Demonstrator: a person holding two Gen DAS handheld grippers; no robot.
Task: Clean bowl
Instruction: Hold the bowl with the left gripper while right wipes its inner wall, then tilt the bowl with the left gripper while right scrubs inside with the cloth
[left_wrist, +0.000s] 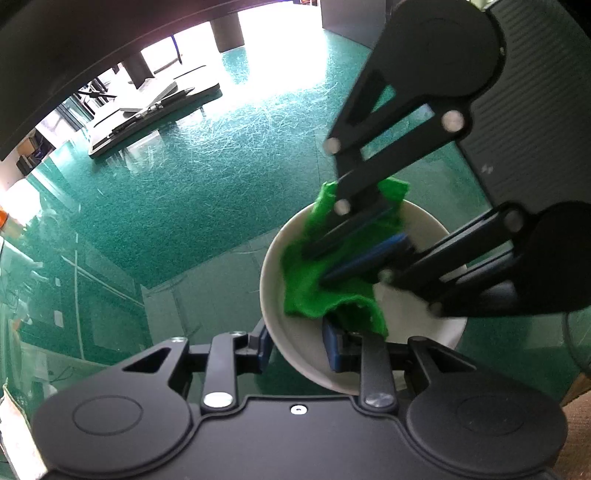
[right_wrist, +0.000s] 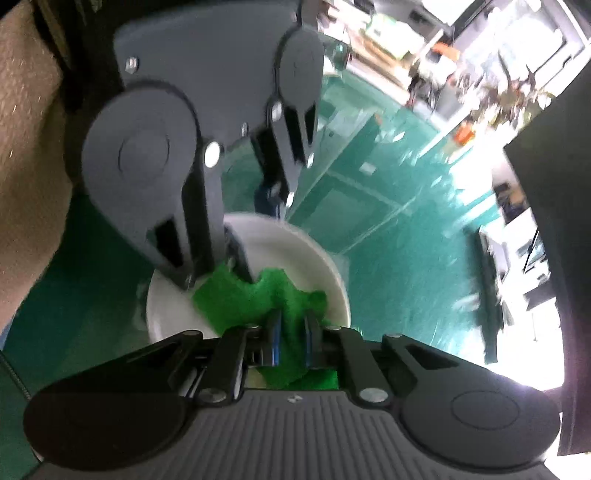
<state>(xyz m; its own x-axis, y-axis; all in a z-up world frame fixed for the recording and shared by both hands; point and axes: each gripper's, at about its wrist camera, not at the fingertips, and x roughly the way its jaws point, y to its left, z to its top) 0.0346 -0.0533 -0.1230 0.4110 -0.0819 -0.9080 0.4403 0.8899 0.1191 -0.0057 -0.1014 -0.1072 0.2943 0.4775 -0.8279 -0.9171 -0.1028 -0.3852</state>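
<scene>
A white bowl (left_wrist: 291, 347) is held in the air over a green floor. My left gripper (left_wrist: 299, 343) is shut on the bowl's near rim, one blue pad outside and one inside. My right gripper (left_wrist: 364, 251) comes in from the upper right and is shut on a green cloth (left_wrist: 314, 291), pressing it against the bowl's inside. In the right wrist view the right gripper (right_wrist: 291, 343) clamps the green cloth (right_wrist: 240, 299) inside the bowl (right_wrist: 325, 266), and the left gripper's body (right_wrist: 192, 147) grips the bowl's far rim. That view is motion-blurred.
A scratched green floor (left_wrist: 207, 177) lies below. A dark flat stand (left_wrist: 155, 110) rests on the floor at the back left. Cluttered shelves and equipment (right_wrist: 480, 74) stand at the far right. A tan fabric surface (right_wrist: 26, 147) is at the left edge.
</scene>
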